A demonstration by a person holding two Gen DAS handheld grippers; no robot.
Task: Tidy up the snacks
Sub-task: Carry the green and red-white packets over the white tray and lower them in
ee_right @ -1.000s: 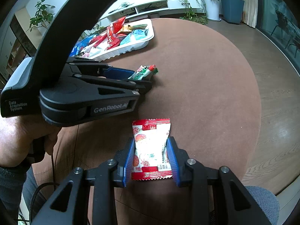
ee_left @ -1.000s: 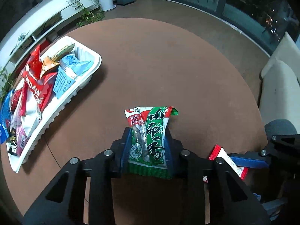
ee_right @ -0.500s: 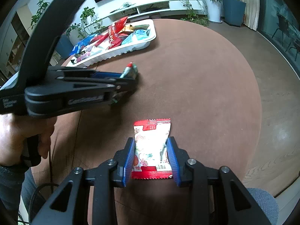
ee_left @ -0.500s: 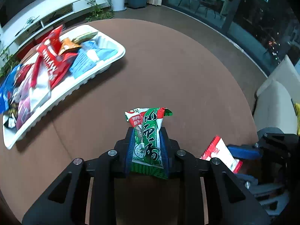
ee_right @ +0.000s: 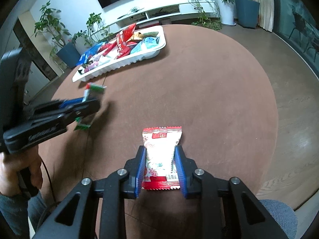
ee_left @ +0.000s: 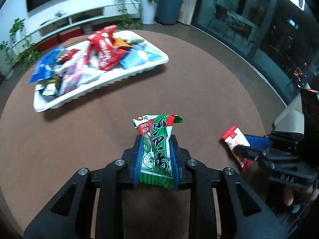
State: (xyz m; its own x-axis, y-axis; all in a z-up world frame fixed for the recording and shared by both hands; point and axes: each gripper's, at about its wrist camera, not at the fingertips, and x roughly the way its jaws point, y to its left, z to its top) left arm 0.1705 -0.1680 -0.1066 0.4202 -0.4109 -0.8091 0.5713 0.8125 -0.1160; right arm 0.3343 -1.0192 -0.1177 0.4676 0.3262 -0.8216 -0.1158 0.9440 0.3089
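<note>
Standing on a round brown table: a white tray of snacks, far left; plants and a low shelf behind. My left gripper, angled down, pinches a green packet. My right gripper is closing on a red-and-white packet between its pads.

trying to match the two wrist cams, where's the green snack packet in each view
Left wrist: green snack packet at bottom centre, clamped in the left gripper.
Right wrist: the same packet at the left edge, poking out of that gripper, blurred.
Shared landmark: the white tray of snacks, upper left in the left wrist view, top centre-left in the right wrist view.
</note>
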